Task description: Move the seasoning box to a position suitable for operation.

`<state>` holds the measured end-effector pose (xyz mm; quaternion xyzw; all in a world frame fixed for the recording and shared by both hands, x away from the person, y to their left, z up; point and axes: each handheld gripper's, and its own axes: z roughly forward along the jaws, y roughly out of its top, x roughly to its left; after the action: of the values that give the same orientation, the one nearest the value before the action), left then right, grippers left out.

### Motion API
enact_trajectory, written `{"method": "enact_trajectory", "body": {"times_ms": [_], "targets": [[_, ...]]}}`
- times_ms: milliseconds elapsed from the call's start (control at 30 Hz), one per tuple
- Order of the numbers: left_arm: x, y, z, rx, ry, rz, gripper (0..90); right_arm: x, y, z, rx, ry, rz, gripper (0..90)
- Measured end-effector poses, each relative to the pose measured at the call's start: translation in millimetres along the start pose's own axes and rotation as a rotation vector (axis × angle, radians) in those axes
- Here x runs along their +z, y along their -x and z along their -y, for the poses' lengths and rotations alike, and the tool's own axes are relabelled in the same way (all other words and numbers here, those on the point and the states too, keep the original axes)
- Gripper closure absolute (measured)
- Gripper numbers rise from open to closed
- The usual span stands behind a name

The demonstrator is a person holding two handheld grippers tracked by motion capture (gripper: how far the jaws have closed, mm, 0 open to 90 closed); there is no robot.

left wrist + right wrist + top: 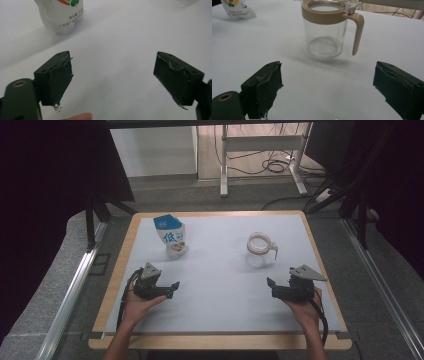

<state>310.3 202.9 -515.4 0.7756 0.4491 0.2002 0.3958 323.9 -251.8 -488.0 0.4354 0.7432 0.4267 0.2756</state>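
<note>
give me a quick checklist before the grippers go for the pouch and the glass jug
1. Left gripper jaws open, nothing between them: ok.
2. Right gripper jaws open, nothing between them: ok.
3. White and blue printed milk pouch standing upright: ok.
4. Clear glass jug with beige rim and handle upright, handle towards the right gripper view's right: ok.
5. Jug contents: looks empty, cannot tell for sure.
6. Pouch sealed or opened: cannot tell.

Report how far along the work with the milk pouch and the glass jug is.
Nothing looks done yet. The milk pouch stands closed on the white table, and the glass jug looks empty. In hand: the left gripper faces the pouch and the right gripper faces the jug, both with jaws open and holding nothing. Left, judging by the layout: gripping both items and whatever follows, probably pouring.
</note>
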Motion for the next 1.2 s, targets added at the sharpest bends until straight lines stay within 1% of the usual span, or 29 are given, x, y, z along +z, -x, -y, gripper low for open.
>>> {"method": "enact_trajectory", "body": {"times_ms": [33,100,133,167,200,233,267,300,333,367,400,500,533,567,600,633,667,700,833,867,900,933,967,1000,1033,1067,1100,1133,1200], "targets": [[0.0,0.0,0.0,0.000,0.000,0.000,17.2,0.0,0.0,0.0,0.000,0.000,0.000,8.9],[4.0,5.7,2.5,0.025,-0.016,0.009,17.3,-0.3,0.1,2.2,0.002,-0.007,-0.016,8.9],[4.0,5.7,2.5,0.025,-0.016,0.009,17.3,-0.3,0.1,2.2,0.002,-0.007,-0.016,8.9],[5.6,7.1,3.7,0.026,-0.020,0.020,17.3,-0.6,0.0,2.9,0.000,-0.010,-0.016,8.9],[9.2,9.5,4.8,0.025,-0.033,0.045,17.3,-1.7,-1.7,3.3,-0.020,-0.019,-0.008,9.0],[9.2,9.5,4.8,0.025,-0.033,0.045,17.2,-2.4,-2.6,3.1,-0.033,-0.017,-0.004,9.0],[11.7,13.2,5.0,0.040,-0.052,0.056,16.9,-2.8,-3.3,2.4,-0.044,-0.019,-0.002,9.0],[11.7,13.2,5.0,0.040,-0.052,0.056,16.7,-2.8,-3.3,2.4,-0.044,-0.019,-0.002,9.0],[11.7,15.4,5.0,0.051,-0.059,0.051,16.7,-3.1,-3.8,1.2,-0.053,-0.022,0.000,8.9],[10.4,17.5,4.8,0.060,-0.059,0.050,16.6,-3.7,-4.0,-0.3,-0.063,-0.019,0.004,9.0],[5.1,19.9,3.8,0.071,-0.062,0.064,16.6,-6.5,-4.5,-3.7,-0.061,-0.009,-0.008,9.0],[-3.0,19.7,3.9,0.059,-0.051,0.074,17.0,-10.9,-4.6,-6.1,-0.050,0.007,-0.024,9.0],[-3.0,19.7,3.9,0.059,-0.051,0.074,17.1,-10.9,-4.6,-6.1,-0.050,0.007,-0.024,9.0],[-4.5,19.3,4.4,0.046,-0.044,0.074,17.1,-12.0,-4.3,-6.6,-0.046,0.007,-0.031,8.9],[-6.3,18.0,5.1,0.043,-0.046,0.069,17.6,-13.8,-4.8,-7.1,-0.039,0.014,-0.045,8.9],[-7.6,17.1,5.9,0.041,-0.045,0.063,17.7,-13.9,-5.2,-7.8,-0.039,0.013,-0.047,8.9],[-9.1,14.9,7.1,0.040,-0.051,0.053,17.7,-14.3,-5.8,-9.0,-0.046,0.006,-0.040,8.9],[-9.4,13.6,7.2,0.035,-0.051,0.054,17.7,-14.8,-6.2,-10.4,-0.055,0.008,-0.032,8.9],[-9.3,8.2,5.3,0.018,-0.052,0.067,17.7,-12.8,-5.8,-18.2,-0.047,0.014,-0.038,8.8],[-6.8,3.9,3.4,0.009,-0.051,0.069,17.7,-6.7,-4.6,-26.6,-0.059,0.011,-0.033,8.5],[-6.8,3.9,3.4,0.009,-0.051,0.069,17.6,-6.7,-4.6,-26.6,-0.059,0.011,-0.033,8.5],[-2.7,-0.9,2.6,-0.005,-0.060,0.082,17.4,1.8,-3.0,-37.6,-0.071,-0.003,-0.044,7.2],[-2.7,-0.9,2.6,-0.005,-0.060,0.082,17.4,6.7,-1.8,-43.8,-0.080,-0.005,-0.047,6.7],[0.3,-4.8,3.4,-0.027,-0.065,0.096,17.4,11.9,-0.2,-50.3,-0.087,-0.009,-0.048,6.1],[0.3,-4.8,3.4,-0.027,-0.065,0.096,17.4,11.9,-0.2,-50.3,-0.087,-0.009,-0.048,6.1],[1.4,-6.4,3.9,-0.032,-0.070,0.103,17.4,17.5,2.2,-56.9,-0.094,-0.013,-0.048,5.5],[2.0,-7.5,4.5,-0.037,-0.071,0.105,17.4,23.4,5.4,-63.5,-0.093,-0.019,-0.056,4.9],[2.1,-8.1,4.7,-0.043,-0.071,0.104,17.4,35.3,12.3,-75.9,-0.072,-0.028,-0.078,4.1],[1.1,-8.5,4.3,-0.046,-0.068,0.110,17.4,47.5,17.7,-86.9,-0.067,-0.041,-0.094,3.2]]}}
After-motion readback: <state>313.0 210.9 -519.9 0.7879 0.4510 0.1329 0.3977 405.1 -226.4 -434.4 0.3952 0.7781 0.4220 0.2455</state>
